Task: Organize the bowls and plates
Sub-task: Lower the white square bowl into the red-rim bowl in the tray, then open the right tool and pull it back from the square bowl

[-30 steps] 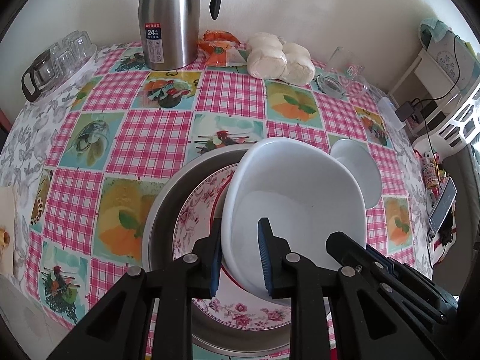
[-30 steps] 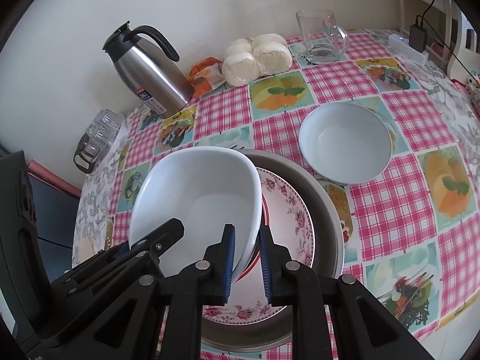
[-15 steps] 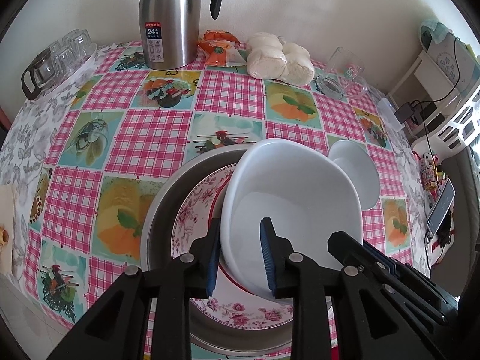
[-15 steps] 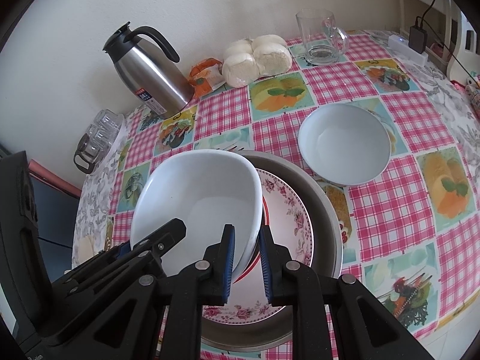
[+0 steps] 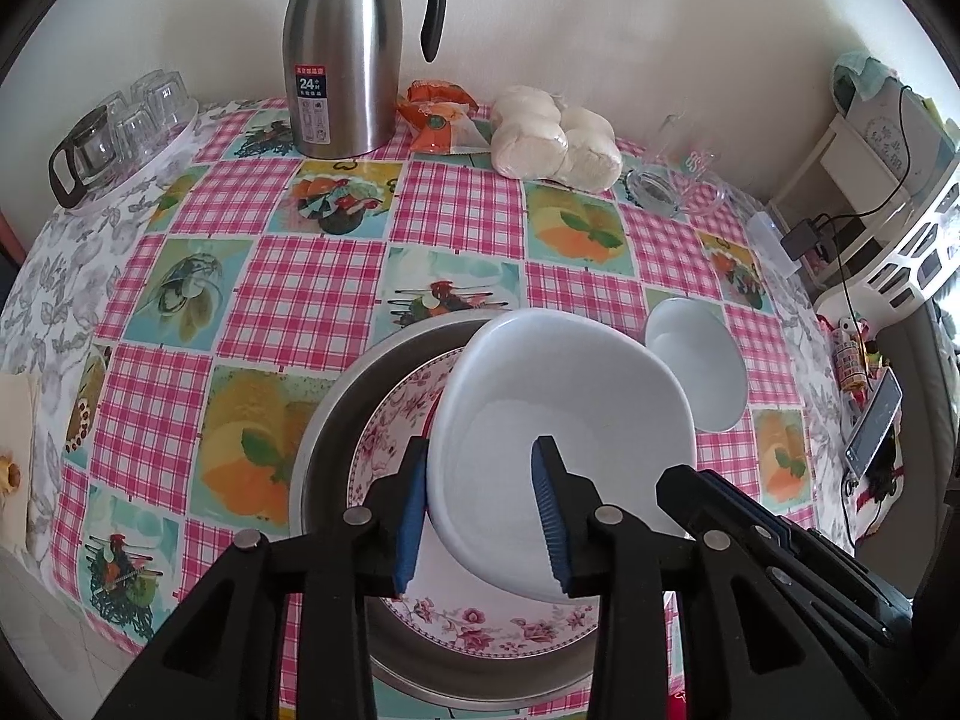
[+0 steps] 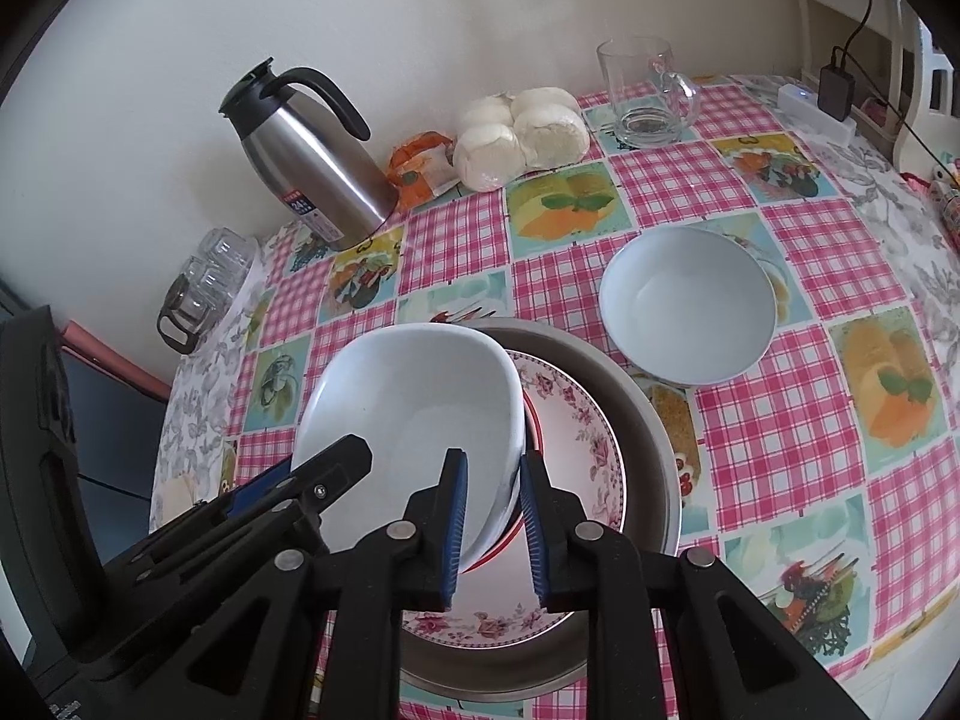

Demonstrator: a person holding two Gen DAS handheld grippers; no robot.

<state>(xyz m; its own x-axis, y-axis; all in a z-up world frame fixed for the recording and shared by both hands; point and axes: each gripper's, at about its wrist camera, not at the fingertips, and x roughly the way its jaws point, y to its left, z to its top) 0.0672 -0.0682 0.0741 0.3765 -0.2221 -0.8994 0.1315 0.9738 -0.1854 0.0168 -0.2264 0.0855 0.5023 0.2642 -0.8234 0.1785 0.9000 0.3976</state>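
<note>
Straddling the near left rim of the square white bowl [image 5: 564,438], the left gripper [image 5: 480,504] has just been opening its jaws, and its blue pads now stand apart with the rim between them, the inner pad clear of the bowl's wall. That bowl sits tilted on the floral plate [image 5: 396,420], which lies inside the wide metal basin [image 5: 327,438] on the checked worktop [image 5: 300,294]. At the bowl's right rim, the right gripper [image 6: 492,516] has its jaws narrowly parted around the wall, pinching it or nearly so; whether the pads press I cannot tell. Further right, apart from the basin, a round white bowl [image 6: 687,306] rests on the cloth. Along the wall stand a tray of glasses [image 5: 120,132], a steel thermos jug [image 5: 342,60], an orange packet [image 5: 438,120], wrapped buns [image 5: 552,138] and a glass mug [image 6: 645,93].
</note>
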